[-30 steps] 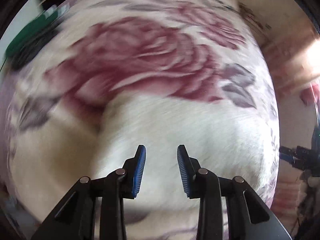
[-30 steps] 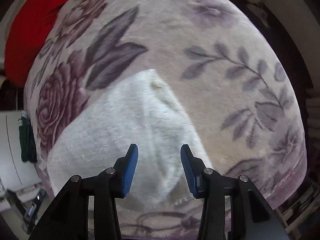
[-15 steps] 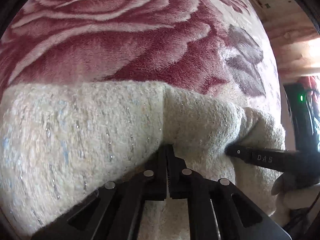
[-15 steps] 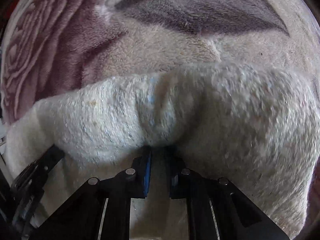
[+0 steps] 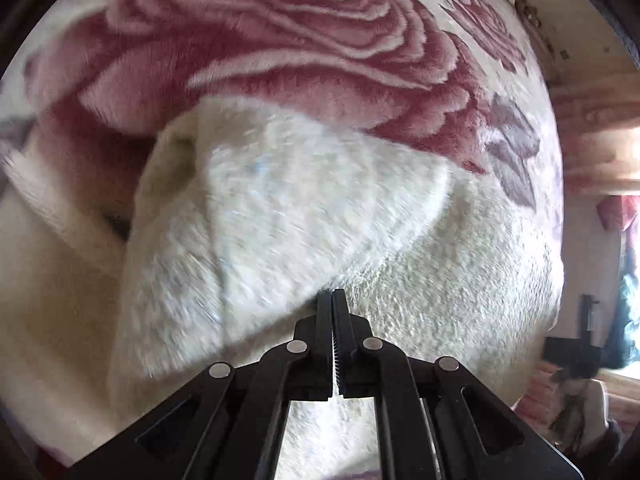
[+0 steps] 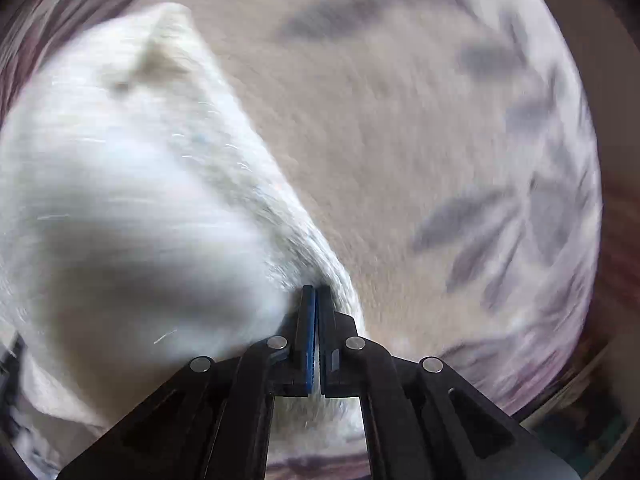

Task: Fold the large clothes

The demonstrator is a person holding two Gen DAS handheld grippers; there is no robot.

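Sweater [image 5: 280, 208], cream and fuzzy, pinched at its edge in both tongs: left tongs [image 5: 333, 300] and right tongs [image 6: 315, 294] clenched on it, bulk trailing ahead and leftward over the flowered blanket [image 5: 280, 40].

Support: plush cream blanket with large dark-pink rose and grey-purple leaf print [image 5: 280, 40] [image 6: 400, 140], spread flat | On it: fuzzy off-white knitted garment [image 5: 300, 208] [image 6: 120, 200], partly folded over itself, lower part lying on the blanket | Right view motion-blurred
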